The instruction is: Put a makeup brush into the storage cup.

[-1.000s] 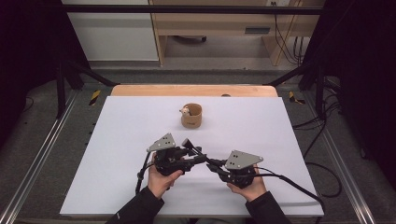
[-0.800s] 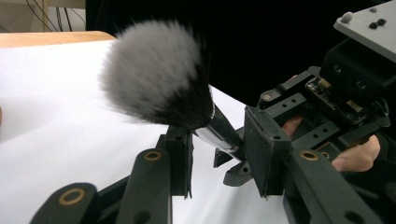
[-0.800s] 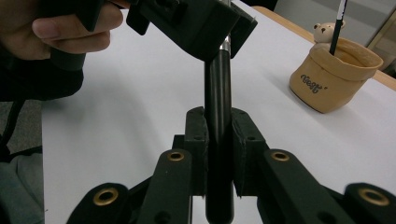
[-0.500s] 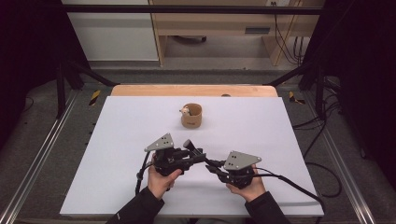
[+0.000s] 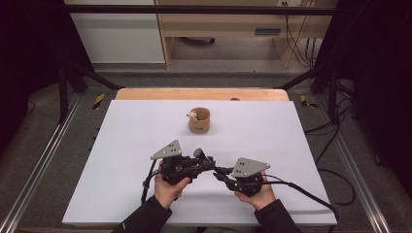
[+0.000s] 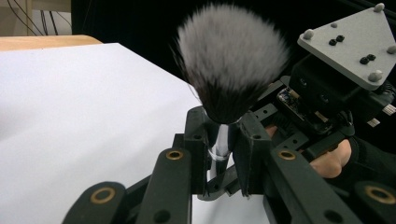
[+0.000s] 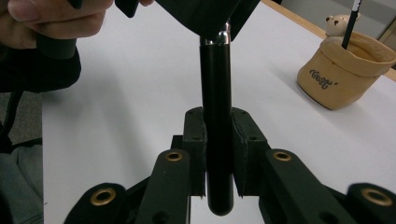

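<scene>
The left gripper [image 6: 219, 154] has just been squeezing in on a makeup brush [image 6: 231, 70], and now its two black jaws pinch the shiny silver neck of the brush. The soft, fluffy hair of the brush sticks up right above those jaws, white at the tips and dark lower down. The right gripper [image 7: 218, 158] grips the black handle [image 7: 215, 116] of the same brush tight, so the brush runs like a little bridge from one gripper to the other. In the high view the left gripper [image 5: 206, 162] and the right gripper [image 5: 221, 174] meet nose to nose, just above the table, with a hand behind each.

Under the grippers lies a big white sheet [image 5: 121, 145] that covers the table. Ahead of the grippers, well apart from them, stands a small tan cup [image 5: 199, 120] with a tiny bear on its rim. A thin black stick pokes out of the cup.

Past the white sheet a strip of wooden table edge [image 5: 145, 93] peeks out. Metal rails [image 5: 43, 160] run along both sides of the table. Farther back stand a white cabinet [image 5: 116, 34] and a wooden shelf [image 5: 228, 26], with black cables [image 5: 294, 39] hanging beside it. The sides of the room are dark.
</scene>
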`<state>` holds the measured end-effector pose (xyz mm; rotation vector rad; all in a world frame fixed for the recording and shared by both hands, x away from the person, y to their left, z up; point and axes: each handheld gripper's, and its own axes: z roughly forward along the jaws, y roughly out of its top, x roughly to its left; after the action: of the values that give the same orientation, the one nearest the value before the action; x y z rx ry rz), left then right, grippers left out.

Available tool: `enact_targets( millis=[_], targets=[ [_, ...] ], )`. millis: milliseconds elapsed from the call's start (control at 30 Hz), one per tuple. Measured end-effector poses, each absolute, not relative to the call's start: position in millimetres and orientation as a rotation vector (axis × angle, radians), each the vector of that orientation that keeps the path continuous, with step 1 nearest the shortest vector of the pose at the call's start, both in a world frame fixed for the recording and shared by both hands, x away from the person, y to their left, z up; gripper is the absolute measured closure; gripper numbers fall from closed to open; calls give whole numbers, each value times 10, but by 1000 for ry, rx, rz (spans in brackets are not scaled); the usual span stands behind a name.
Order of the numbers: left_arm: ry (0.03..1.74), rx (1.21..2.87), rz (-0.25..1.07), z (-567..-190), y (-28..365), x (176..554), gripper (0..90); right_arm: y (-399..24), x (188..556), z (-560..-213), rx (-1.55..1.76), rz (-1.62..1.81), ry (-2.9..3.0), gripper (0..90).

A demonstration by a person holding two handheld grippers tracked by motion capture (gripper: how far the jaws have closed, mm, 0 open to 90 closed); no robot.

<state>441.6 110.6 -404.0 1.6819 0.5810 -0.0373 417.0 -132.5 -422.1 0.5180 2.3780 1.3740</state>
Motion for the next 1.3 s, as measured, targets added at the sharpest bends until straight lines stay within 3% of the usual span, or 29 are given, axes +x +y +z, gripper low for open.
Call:
enact_targets(
  millis=[300,800,1300],
  targets=[
    [571,1699,-10,-4000,1107,4384,770,-1329,4173,-4217,540,1383,2375,749],
    [630,1726,94,-3927,1238,4396,770,-1478,4180,-4140,705,1405,2322,465],
    [683,1737,159,-3870,1361,4425,770,-1832,4251,-4120,923,1366,2188,248]
  ],
)
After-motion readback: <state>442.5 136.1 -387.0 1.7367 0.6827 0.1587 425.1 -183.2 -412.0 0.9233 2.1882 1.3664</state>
